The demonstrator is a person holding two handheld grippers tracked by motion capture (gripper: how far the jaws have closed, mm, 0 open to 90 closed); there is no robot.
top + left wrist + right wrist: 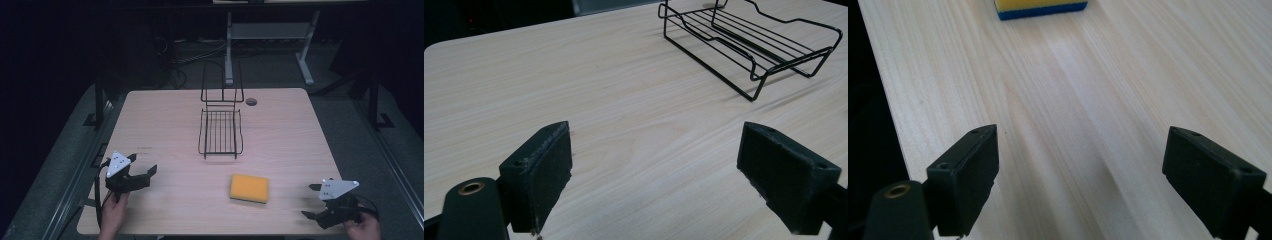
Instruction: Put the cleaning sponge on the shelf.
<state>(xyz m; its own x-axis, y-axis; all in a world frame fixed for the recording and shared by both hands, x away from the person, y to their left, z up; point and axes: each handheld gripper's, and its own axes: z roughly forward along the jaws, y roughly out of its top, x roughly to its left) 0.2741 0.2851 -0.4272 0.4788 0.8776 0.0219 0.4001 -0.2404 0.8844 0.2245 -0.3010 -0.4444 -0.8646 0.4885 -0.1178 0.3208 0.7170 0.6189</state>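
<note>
A dim lab: bare test table [150, 115], floor cables [190, 55].

The high view looks down on the whole table [165, 115]; both gripper views skim low across its wood.

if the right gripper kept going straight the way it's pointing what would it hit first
Probably the sponge. The right gripper, jaws wide open, has bare table ahead, and the yellow sponge with its blue underside sits at the far end of that line, slightly left of centre.
</note>
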